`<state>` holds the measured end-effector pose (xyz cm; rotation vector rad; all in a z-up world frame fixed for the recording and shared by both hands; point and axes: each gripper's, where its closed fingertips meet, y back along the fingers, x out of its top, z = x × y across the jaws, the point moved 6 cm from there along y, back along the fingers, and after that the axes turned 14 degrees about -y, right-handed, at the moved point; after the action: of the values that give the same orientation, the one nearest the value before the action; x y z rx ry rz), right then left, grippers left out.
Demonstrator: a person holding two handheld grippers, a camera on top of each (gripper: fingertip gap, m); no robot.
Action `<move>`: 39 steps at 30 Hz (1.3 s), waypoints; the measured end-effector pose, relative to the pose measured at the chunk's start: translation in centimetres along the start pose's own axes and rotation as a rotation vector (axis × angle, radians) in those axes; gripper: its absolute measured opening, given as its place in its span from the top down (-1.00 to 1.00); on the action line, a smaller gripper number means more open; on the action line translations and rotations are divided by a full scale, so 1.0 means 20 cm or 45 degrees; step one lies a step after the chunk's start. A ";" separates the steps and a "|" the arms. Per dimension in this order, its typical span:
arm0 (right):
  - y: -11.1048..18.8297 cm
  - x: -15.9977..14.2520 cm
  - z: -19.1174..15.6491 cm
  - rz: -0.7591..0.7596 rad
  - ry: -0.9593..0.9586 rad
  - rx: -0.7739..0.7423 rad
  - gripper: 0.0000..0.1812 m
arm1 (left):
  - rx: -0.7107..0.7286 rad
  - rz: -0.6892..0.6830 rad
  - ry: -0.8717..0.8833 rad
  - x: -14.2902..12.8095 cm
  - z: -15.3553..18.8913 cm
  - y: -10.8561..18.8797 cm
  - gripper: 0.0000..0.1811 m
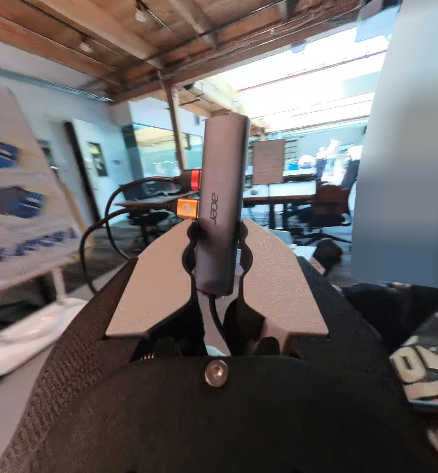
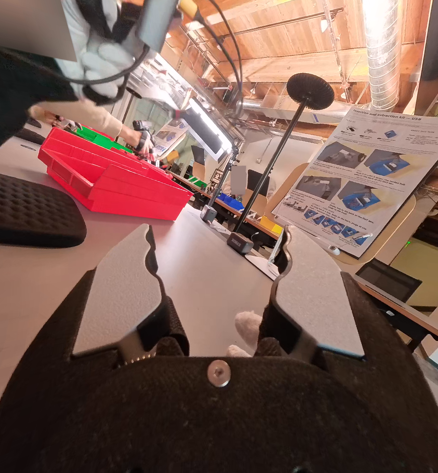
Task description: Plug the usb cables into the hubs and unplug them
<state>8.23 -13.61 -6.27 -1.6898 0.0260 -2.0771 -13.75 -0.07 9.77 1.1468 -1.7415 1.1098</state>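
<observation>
My left gripper (image 1: 216,226) is shut on a grey USB hub (image 1: 221,202) and holds it upright in the air. Two plugs sit in the hub's left side: a red-collared plug (image 1: 191,180) above and an orange plug (image 1: 187,209) below, each with a black cable (image 1: 95,230) looping down to the left. The hub's own cable hangs from its bottom end. My right gripper (image 2: 216,230) is open and empty, low over the white table (image 2: 200,268). In the right wrist view the hub (image 2: 156,23) shows at the top left, with the orange plug (image 2: 188,7) and dangling cables.
Red bins (image 2: 115,179) with a green bin (image 2: 97,139) behind stand at the table's left. A black mesh pad (image 2: 26,210) lies nearer left. An instruction poster (image 2: 361,179) leans at the right, beside two black stand rods with bases (image 2: 239,242). Another person's hands (image 2: 141,138) work behind the bins. The left gripper's tips are roughly 25 centimeters from the right gripper's.
</observation>
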 end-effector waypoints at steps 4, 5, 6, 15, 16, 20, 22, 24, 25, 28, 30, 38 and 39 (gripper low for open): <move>0.00 0.00 -0.01 0.003 0.013 0.009 0.00 | -0.194 0.100 0.314 -0.23 0.16 -0.11 0.66; 0.00 0.00 -0.01 0.008 0.018 0.010 0.03 | -0.244 0.133 0.402 -0.28 0.19 -0.13 0.66; 0.01 0.01 -0.01 0.020 0.024 0.011 0.06 | -0.303 0.161 0.496 -0.34 0.22 -0.14 0.66; 0.05 0.17 -0.07 0.232 -0.148 0.252 0.64 | -0.729 0.162 1.009 -0.66 0.41 -0.20 0.62; 0.04 0.19 -0.09 0.209 -0.243 0.346 0.67 | -0.776 0.167 1.032 -0.67 0.43 -0.20 0.62; -0.04 0.22 -0.14 0.065 -0.520 0.543 0.69 | -0.926 0.140 1.038 -0.66 0.49 -0.20 0.67; -0.05 0.24 -0.15 0.049 -0.576 0.593 0.71 | -0.973 0.096 1.028 -0.66 0.52 -0.20 0.66; -0.05 0.23 -0.17 -0.027 -0.612 0.630 0.71 | -1.014 0.047 1.024 -0.67 0.55 -0.20 0.66; -0.05 0.23 -0.18 -0.071 -0.594 0.655 0.71 | -1.031 0.029 1.019 -0.67 0.56 -0.21 0.66; -0.06 0.18 -0.24 -0.223 -0.538 0.733 0.74 | -1.084 0.007 1.015 -0.67 0.59 -0.21 0.66; -0.06 0.17 -0.26 -0.222 -0.566 0.781 0.84 | -1.123 -0.002 1.046 -0.67 0.60 -0.21 0.65; -0.02 0.13 -0.09 -0.321 -0.501 0.547 0.92 | -0.505 0.040 0.603 -0.59 0.36 -0.14 0.42; -0.02 0.12 -0.08 -0.344 -0.437 0.507 0.92 | -0.434 0.013 0.418 -0.55 0.35 -0.12 0.39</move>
<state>6.26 -14.64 -4.30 -1.8354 -0.7104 -1.7798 -9.05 -3.97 -2.01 0.7047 -1.5993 0.9031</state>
